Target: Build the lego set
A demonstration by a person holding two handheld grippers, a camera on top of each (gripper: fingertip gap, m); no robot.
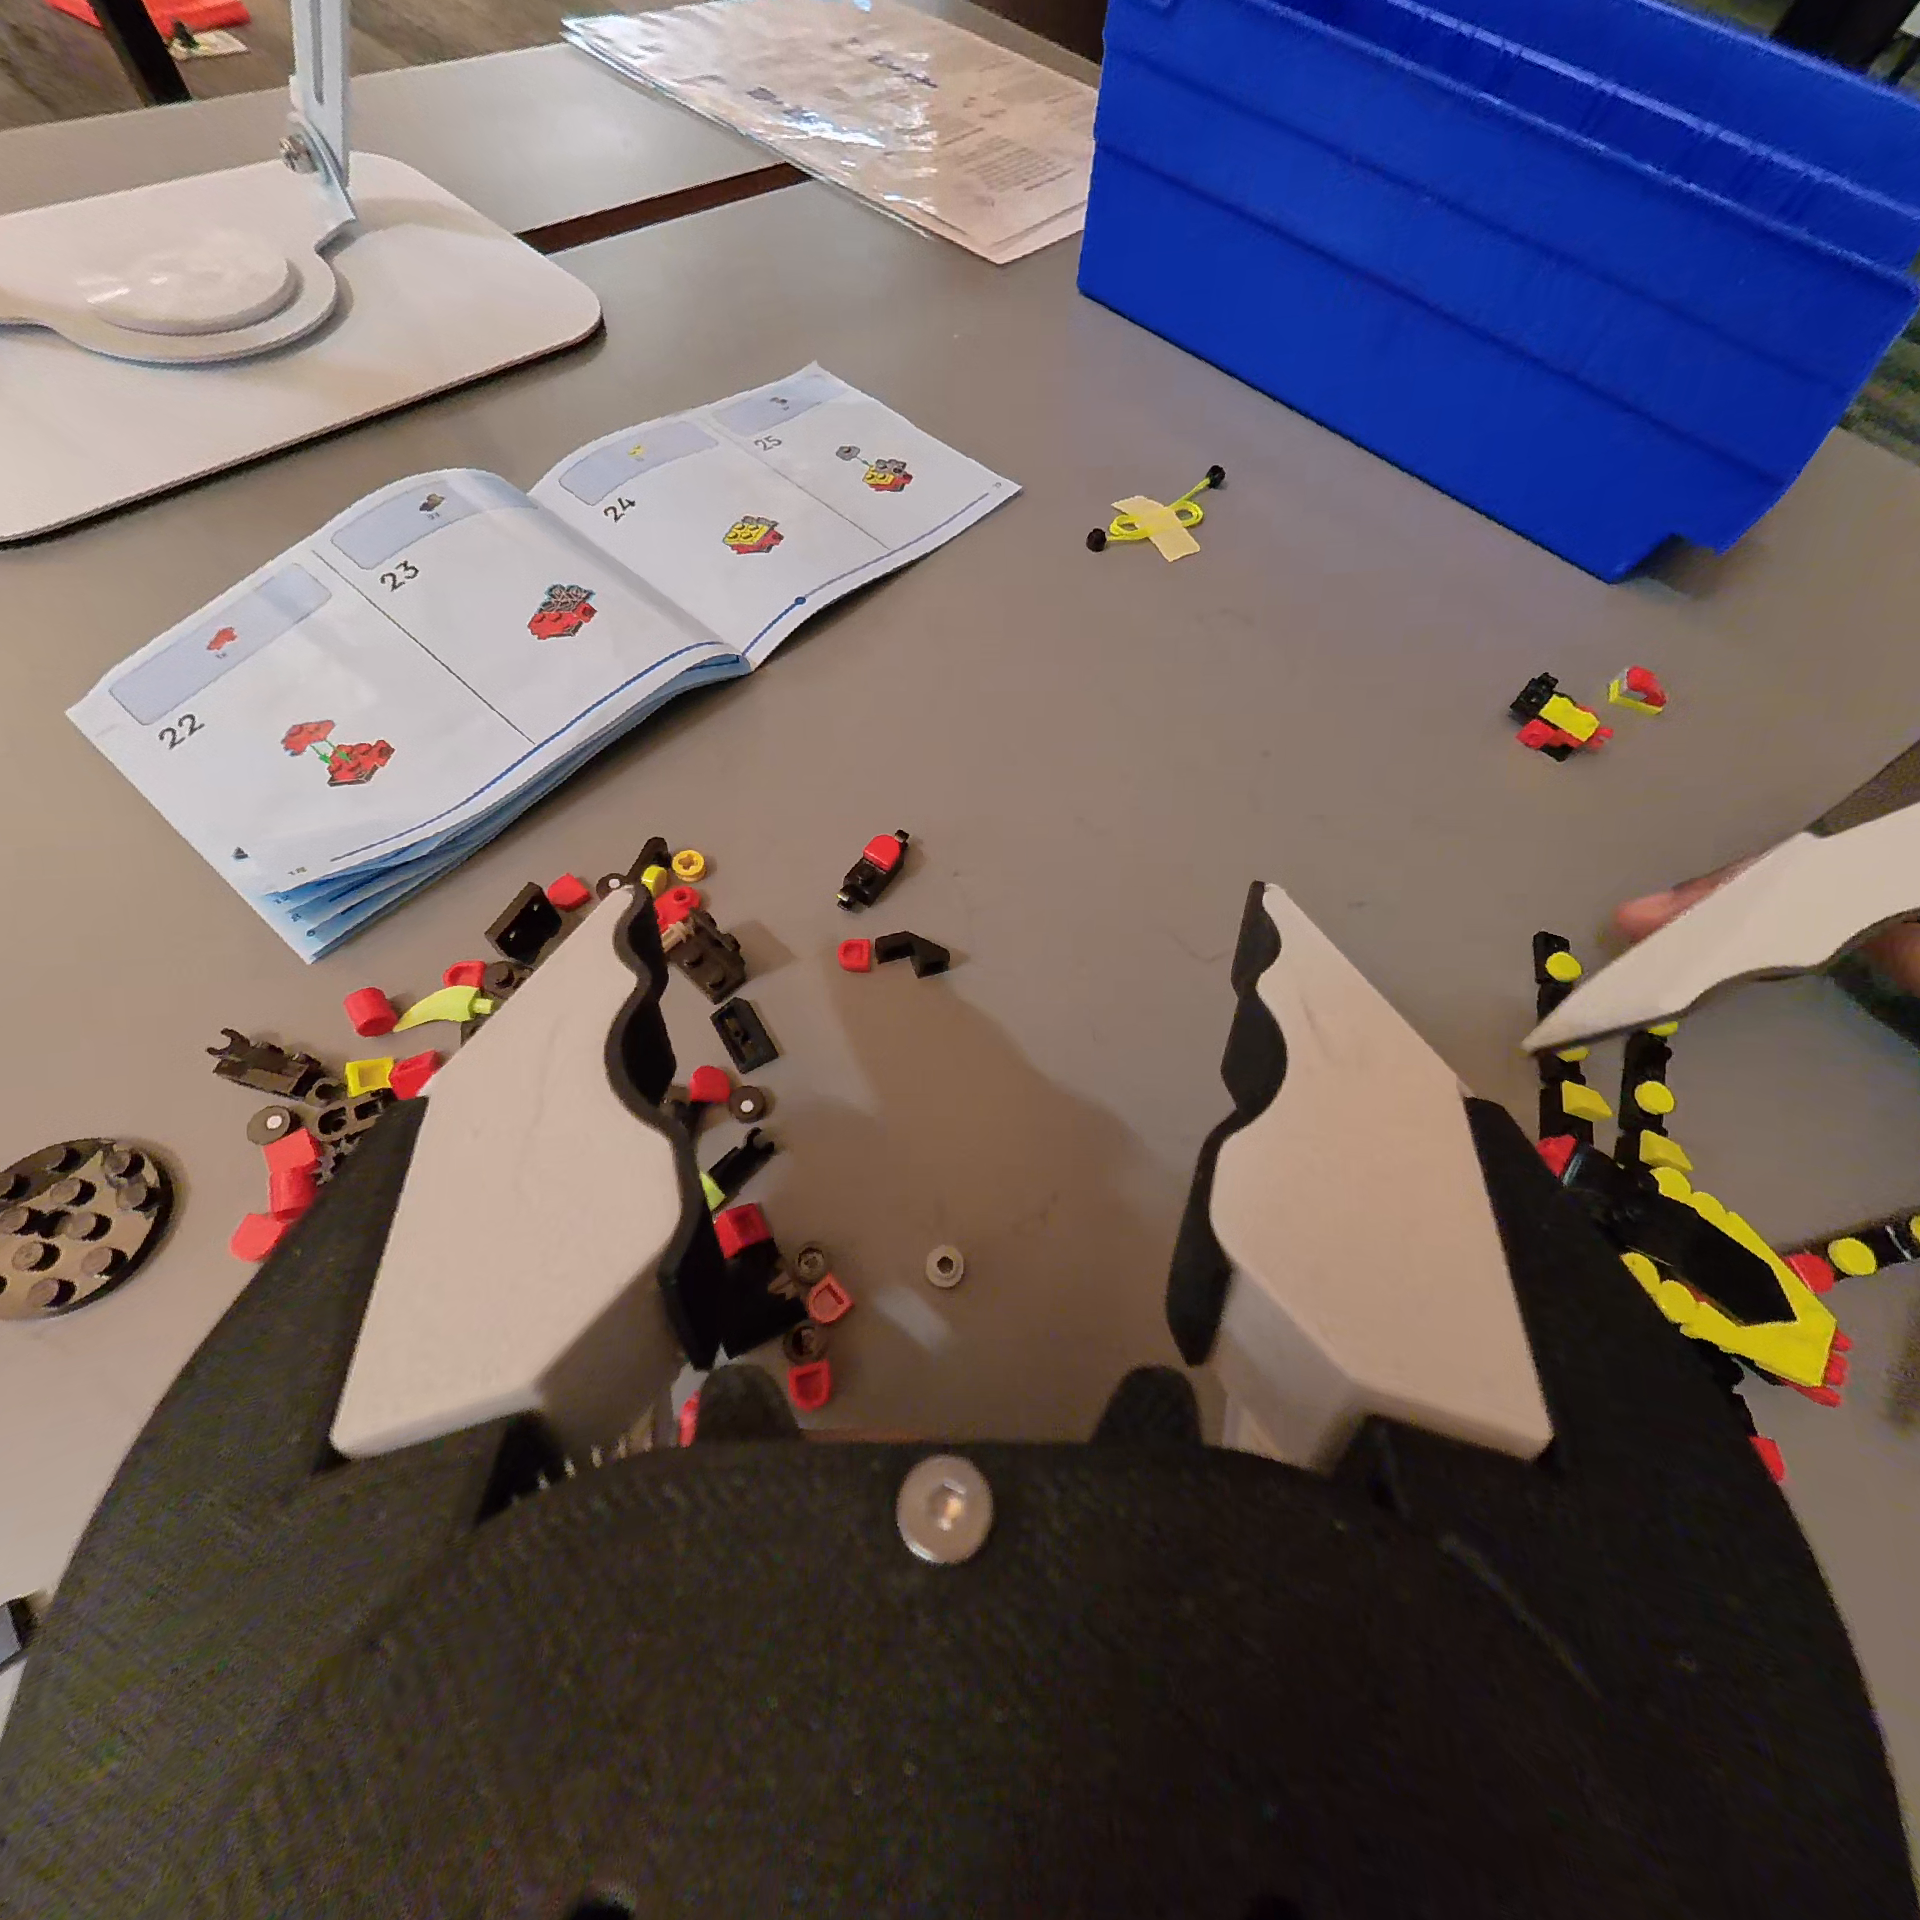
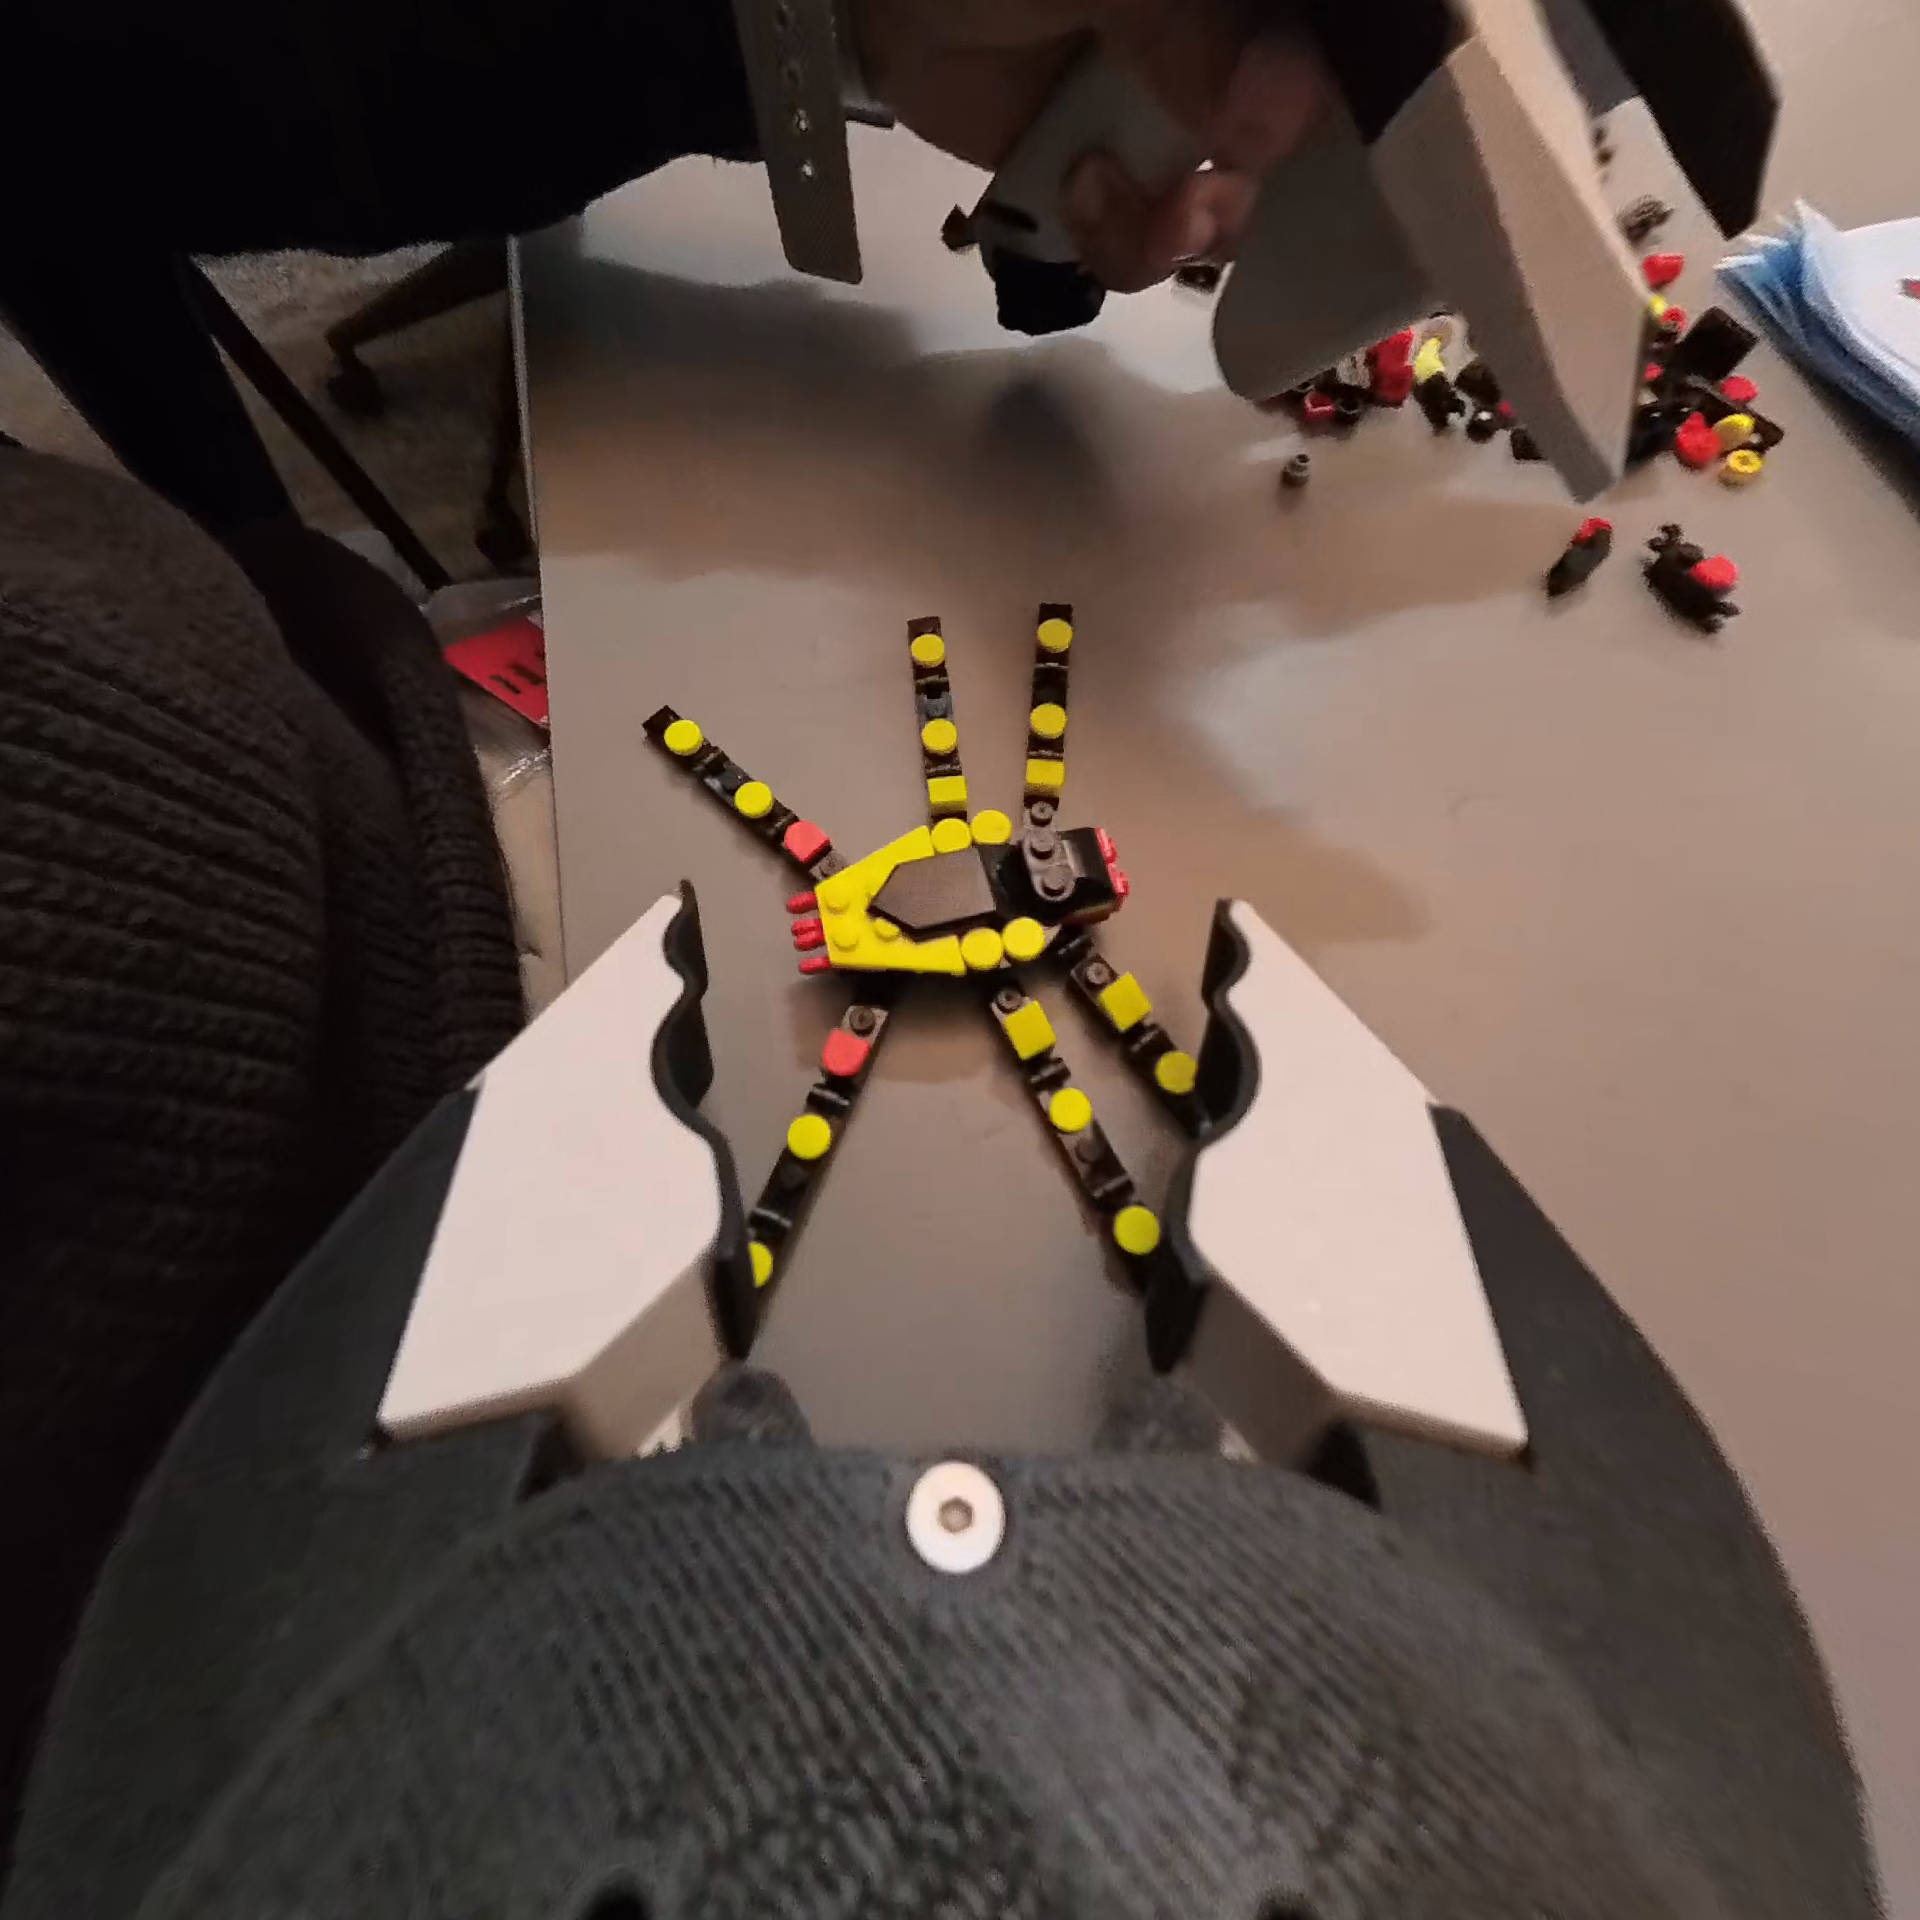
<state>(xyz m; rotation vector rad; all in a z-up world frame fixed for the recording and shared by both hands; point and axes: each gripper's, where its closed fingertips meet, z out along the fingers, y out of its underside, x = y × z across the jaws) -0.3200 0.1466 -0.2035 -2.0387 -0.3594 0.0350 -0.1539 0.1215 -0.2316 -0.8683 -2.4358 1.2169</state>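
Left gripper [image 1: 945,940]: loose brick pile [image 1: 582,1049] under and beside its left jaw; open instruction booklet [image 1: 540,634] ahead-left on the table [image 1: 1091,727], lamp base [image 1: 260,322] behind that. Storage bin [image 1: 1507,249] far ahead-right, with 2 small sub-builds [image 1: 1579,712] nearer on that side. Right gripper [image 2: 951,940]: spider model [image 2: 956,904] flat on the table just ahead, between the jaws, 3 legs reaching back between the fingers and 3 pointing away.

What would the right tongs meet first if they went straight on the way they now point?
Most likely the spider model: the right tongs are open, and its body lies on the table straight ahead between the fingertips, its near legs already between them. Height above the table is unclear.
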